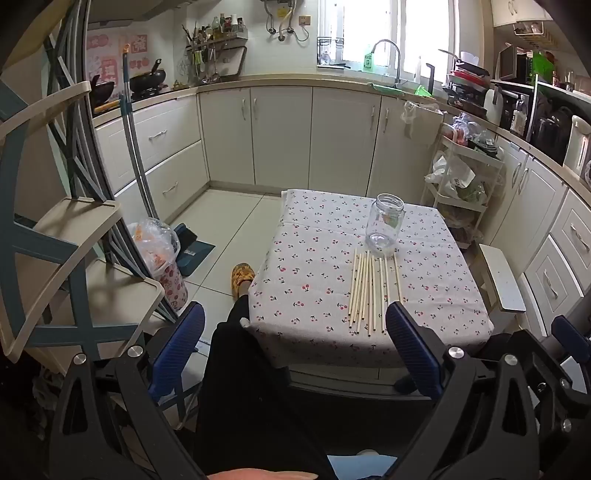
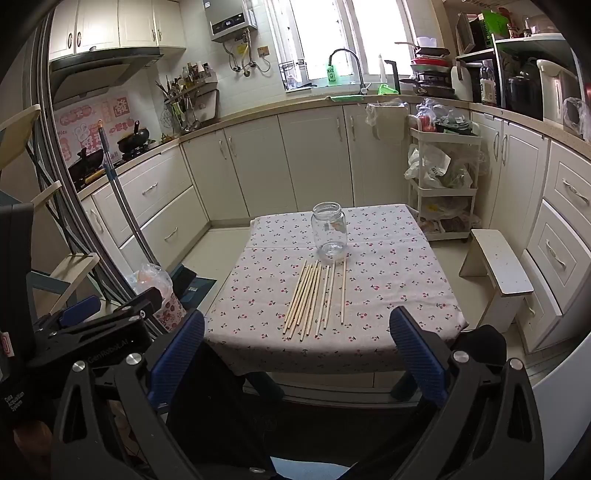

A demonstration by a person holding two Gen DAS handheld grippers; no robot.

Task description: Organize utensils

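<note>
Low in each frame, the left gripper [image 1: 295,343] and right gripper [image 2: 297,343] gape wide and empty. Mid-frame, wooden chopsticks [image 2: 316,297] lie in a row for picking. Just beyond stands the upright, empty glass jar [image 2: 329,232], probably their holder.

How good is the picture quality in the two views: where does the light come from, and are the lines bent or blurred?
Left wrist view: daylight from the window washes it out white; cabinets curve strongly; sticks stay sharp. Right wrist view: same bright window, dark corners, jar clear, with no strong glare.
</note>
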